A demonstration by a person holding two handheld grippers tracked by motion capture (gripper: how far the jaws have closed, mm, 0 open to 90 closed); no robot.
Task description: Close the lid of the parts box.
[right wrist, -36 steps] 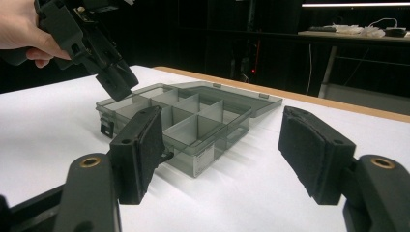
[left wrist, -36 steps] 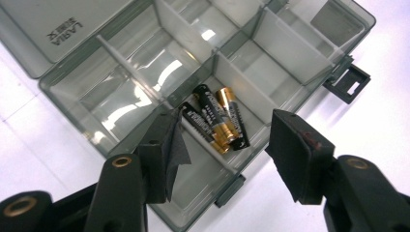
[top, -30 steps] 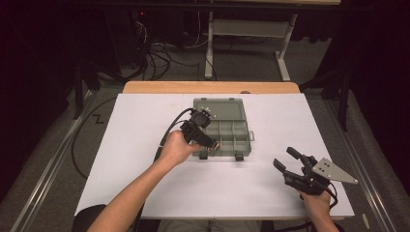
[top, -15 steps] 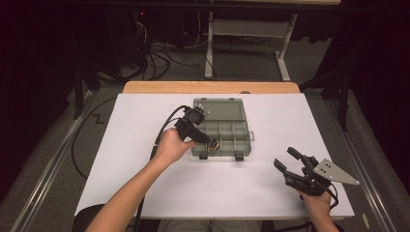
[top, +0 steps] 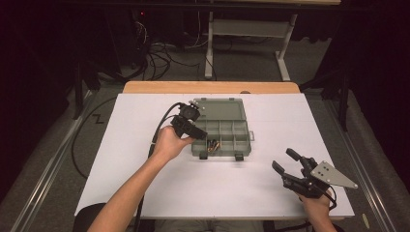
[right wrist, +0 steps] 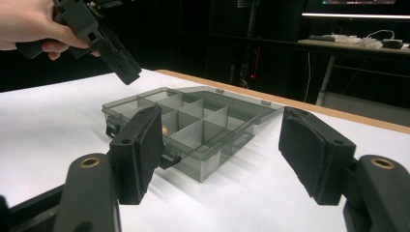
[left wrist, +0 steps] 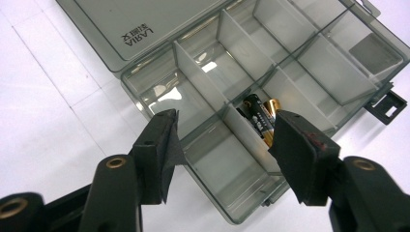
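Note:
A grey see-through compartment box (top: 220, 108) lies open in the middle of the white table, with its lid folded back. Two batteries (top: 211, 145) rest in a front compartment, black and gold in the left gripper view (left wrist: 261, 116). My left gripper (top: 198, 135) hovers over the box's front left part, tilted down at the dividers (left wrist: 193, 63). Its jaws have just been opening and nothing is between them (left wrist: 222, 128). My right gripper (top: 283, 159) rests low at the table's front right, open and empty, facing the box (right wrist: 193, 125) from a distance. The left gripper (right wrist: 123, 72) hangs above the box's far corner there.
The white table top (top: 145, 193) ends in a wooden strip (top: 212, 87) at the far side. Beyond it stand a desk frame (top: 251, 29) and floor cables (top: 159, 58). The left gripper's cable (top: 157, 133) trails back along the forearm.
The left hand and its gripper have shifted a little to the left over the box. The right gripper has not moved.

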